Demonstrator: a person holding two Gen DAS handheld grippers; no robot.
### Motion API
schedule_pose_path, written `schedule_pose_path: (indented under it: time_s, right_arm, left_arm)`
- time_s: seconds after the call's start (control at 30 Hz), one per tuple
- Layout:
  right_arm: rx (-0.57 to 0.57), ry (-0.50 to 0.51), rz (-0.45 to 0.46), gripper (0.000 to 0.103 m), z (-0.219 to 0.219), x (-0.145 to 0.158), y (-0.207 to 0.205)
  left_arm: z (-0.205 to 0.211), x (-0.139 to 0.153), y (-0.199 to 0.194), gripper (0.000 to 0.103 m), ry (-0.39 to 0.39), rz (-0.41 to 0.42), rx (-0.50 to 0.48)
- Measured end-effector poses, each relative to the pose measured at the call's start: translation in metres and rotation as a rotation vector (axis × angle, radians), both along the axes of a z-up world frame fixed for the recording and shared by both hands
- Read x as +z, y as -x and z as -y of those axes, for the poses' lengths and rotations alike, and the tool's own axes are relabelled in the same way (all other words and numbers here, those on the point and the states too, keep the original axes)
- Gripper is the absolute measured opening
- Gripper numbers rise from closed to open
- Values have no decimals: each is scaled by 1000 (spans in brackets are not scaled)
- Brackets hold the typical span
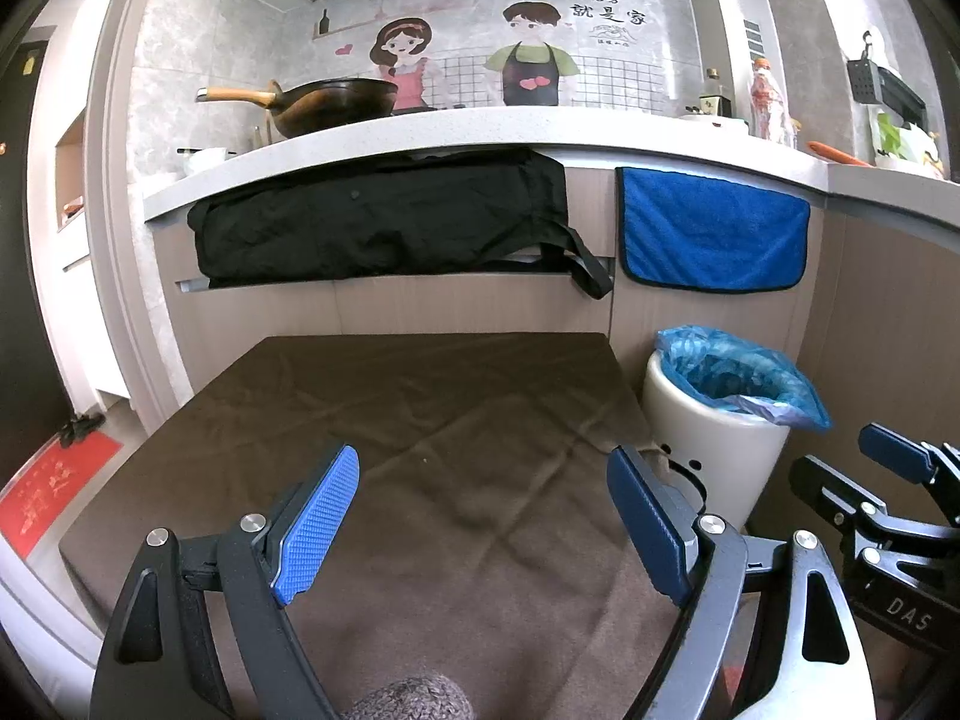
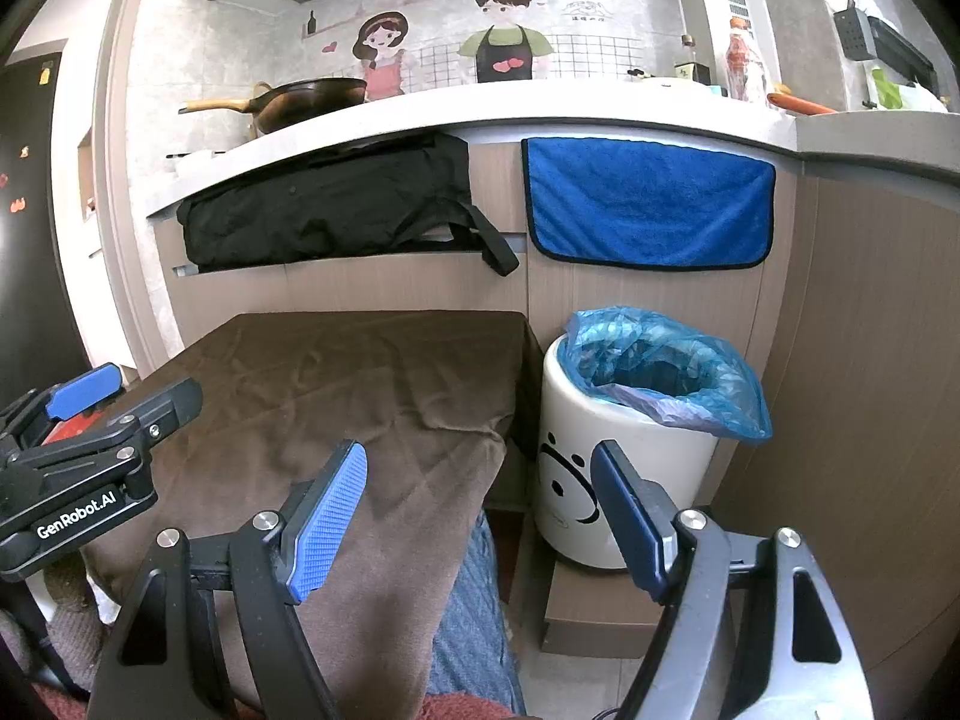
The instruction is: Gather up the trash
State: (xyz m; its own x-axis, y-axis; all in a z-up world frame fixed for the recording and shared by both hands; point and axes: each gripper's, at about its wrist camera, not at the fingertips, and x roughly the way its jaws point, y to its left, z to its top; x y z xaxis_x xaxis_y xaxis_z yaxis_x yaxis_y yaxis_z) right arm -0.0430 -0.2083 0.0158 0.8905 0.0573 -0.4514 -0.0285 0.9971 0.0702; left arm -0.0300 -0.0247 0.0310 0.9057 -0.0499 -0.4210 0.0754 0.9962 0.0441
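Note:
A white trash bin [image 1: 714, 450] with a smiley face and a blue plastic liner [image 1: 738, 372] stands on the floor right of a low table under a brown cloth [image 1: 420, 420]. The same bin [image 2: 624, 456] and cloth [image 2: 360, 384] appear in the right wrist view. My left gripper [image 1: 486, 516] hovers over the near part of the cloth, open, nothing between its blue pads. My right gripper [image 2: 480, 516] hangs open over the table's right corner, beside the bin, also holding nothing. I see no loose trash on the cloth.
A kitchen counter [image 1: 480, 132] runs behind, with a black bag [image 1: 384, 222] and a blue towel [image 1: 714, 234] hanging from it and a wok [image 1: 330, 102] on top. Wooden cabinet panels [image 2: 870, 360] close in on the right. A red mat [image 1: 54, 492] lies at left.

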Motion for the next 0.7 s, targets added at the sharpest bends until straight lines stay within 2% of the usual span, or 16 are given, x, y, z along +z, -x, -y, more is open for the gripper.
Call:
schedule_pose_path:
  time_s: [0.7]
  right_arm:
    - [-23, 1, 5, 75, 3, -1, 3]
  left_arm:
    - [6, 0, 3, 85, 2, -5, 5]
